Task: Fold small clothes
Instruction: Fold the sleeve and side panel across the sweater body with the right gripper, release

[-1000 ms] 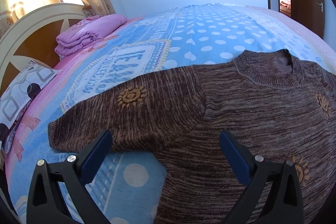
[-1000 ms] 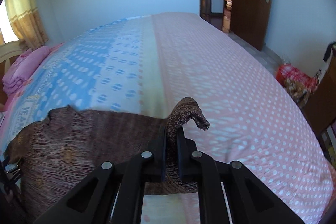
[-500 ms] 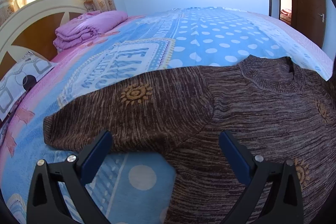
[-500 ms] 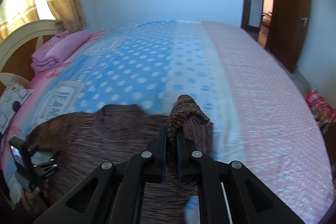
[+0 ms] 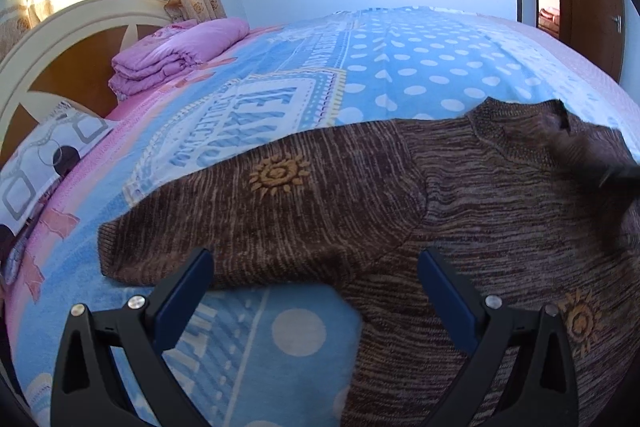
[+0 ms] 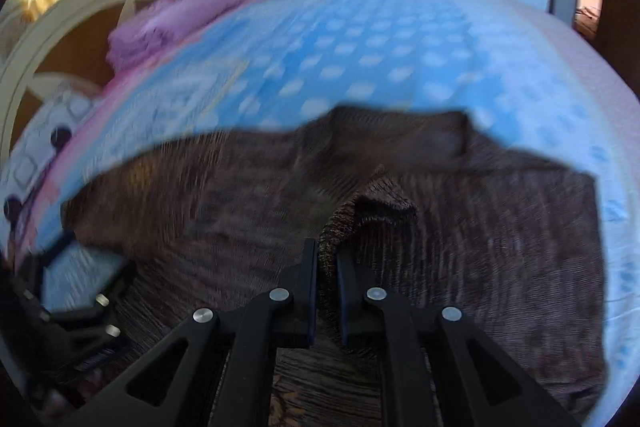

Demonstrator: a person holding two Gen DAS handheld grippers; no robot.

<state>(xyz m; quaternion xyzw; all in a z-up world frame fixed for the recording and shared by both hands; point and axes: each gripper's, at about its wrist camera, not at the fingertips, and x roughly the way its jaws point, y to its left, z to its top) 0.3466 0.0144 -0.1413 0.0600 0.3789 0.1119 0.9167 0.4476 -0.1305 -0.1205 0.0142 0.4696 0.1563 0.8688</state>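
Sweater: a brown marled knit sweater [image 5: 460, 211] with small orange sun motifs lies flat on the bed [image 5: 400, 75], collar toward the far side, body spread toward the camera.
Left sleeve: stretched out sideways over the blue dotted blanket, cuff near the pink edge of the cover, not yet folded.
Right sleeve: the right sleeve cuff [image 6: 352, 223] is lifted off the bed and carried over the sweater's body, presumably so that it can be laid across the chest as the first fold.
Right hand-held gripper [image 6: 327, 259]: fingers pressed together on the cuff, ribbed knit bunching out above them; the right wrist view is smeared with motion blur, so finer detail is lost.
Left hand-held gripper [image 5: 316, 267]: fingers spread wide, holding nothing, poised just above the sweater's underarm, likely placed to pin the cloth or take the left sleeve.
Fabric: thick and soft-looking; I judge it will drape heavily and keep a fold.
Background: a folded purple quilt [image 5: 180, 51] sits by the headboard [image 5: 80, 27], well apart from the sweater.
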